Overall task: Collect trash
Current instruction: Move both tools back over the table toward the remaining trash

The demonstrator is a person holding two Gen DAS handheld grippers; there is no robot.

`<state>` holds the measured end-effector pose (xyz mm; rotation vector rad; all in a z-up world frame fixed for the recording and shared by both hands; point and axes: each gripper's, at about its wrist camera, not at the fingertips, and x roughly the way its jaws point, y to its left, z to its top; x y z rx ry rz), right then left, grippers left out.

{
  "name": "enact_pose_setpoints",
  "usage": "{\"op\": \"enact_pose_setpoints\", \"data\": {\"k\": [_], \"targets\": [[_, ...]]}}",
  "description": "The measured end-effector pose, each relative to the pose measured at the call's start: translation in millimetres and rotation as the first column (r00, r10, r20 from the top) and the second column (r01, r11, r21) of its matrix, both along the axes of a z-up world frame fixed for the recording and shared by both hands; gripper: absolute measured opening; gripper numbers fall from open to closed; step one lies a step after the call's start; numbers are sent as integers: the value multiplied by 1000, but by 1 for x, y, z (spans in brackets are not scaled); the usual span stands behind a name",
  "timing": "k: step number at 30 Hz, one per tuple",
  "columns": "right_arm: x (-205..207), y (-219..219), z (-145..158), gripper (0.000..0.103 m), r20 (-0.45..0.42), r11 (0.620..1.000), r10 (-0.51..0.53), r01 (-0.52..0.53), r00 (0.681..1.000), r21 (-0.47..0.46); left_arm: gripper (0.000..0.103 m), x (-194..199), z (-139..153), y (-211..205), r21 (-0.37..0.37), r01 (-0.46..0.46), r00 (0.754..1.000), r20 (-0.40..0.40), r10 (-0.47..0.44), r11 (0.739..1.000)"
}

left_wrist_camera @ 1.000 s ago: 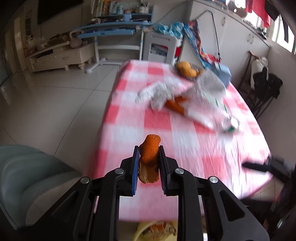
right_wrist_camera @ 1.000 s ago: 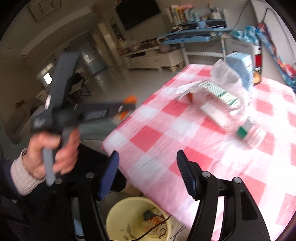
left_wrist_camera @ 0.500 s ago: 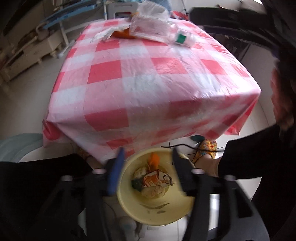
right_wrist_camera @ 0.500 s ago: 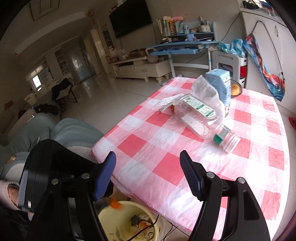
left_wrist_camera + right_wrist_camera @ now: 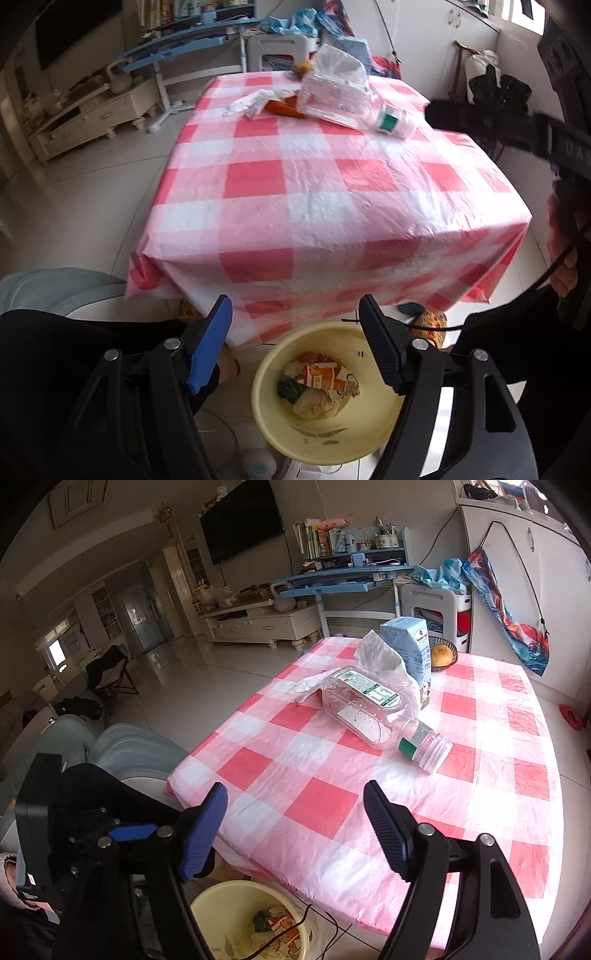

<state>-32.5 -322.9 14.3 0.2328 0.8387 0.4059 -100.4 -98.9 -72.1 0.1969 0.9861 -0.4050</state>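
Observation:
My left gripper (image 5: 295,332) is open and empty, hanging over a yellow bin (image 5: 369,435) on the floor that holds several pieces of trash (image 5: 321,384). The bin also shows in the right wrist view (image 5: 221,908). My right gripper (image 5: 295,812) is open and empty above the near edge of the pink checked table (image 5: 332,805). On the far part of the table lie a clear plastic bottle (image 5: 369,709), a white plastic bag (image 5: 380,657), a crumpled white wrapper (image 5: 251,103) and an orange peel (image 5: 284,107). A blue carton (image 5: 410,646) stands behind them.
A small dish with an orange fruit (image 5: 441,655) sits at the table's far edge. A grey sofa (image 5: 122,746) stands left of the table. A cable (image 5: 314,926) crosses the bin rim. The tiled floor (image 5: 92,192) spreads left of the table.
My left gripper swung down from the table to over the bin, opened and dropped the orange peel into it. My right gripper stayed open and rose a little over the table edge.

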Motion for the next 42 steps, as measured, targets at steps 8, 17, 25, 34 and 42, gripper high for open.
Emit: {"op": "enact_pose_setpoints", "data": {"k": [8, 17, 25, 34, 42], "targets": [[1, 10, -6, 76, -11, 999, 22, -23, 1000, -42, 71, 6, -4, 7, -2, -31, 1000, 2, 31, 1000], [-1, 21, -8, 76, -13, 995, 50, -51, 999, -83, 73, 6, -6, 6, 1, -34, 999, 15, 34, 999], [0, 22, -8, 76, -7, 995, 49, -49, 999, -92, 73, 18, 9, 12, -38, -62, 997, 36, 63, 997], [15, 23, -3, 76, 7, 982, 86, -83, 996, -168, 73, 70, 36, 18, -64, -108, 991, 68, 113, 992], [70, 1, -10, 76, 13, 973, 69, -64, 998, -223, 73, 164, 40, -15, -50, -91, 994, 48, 94, 995]]}}
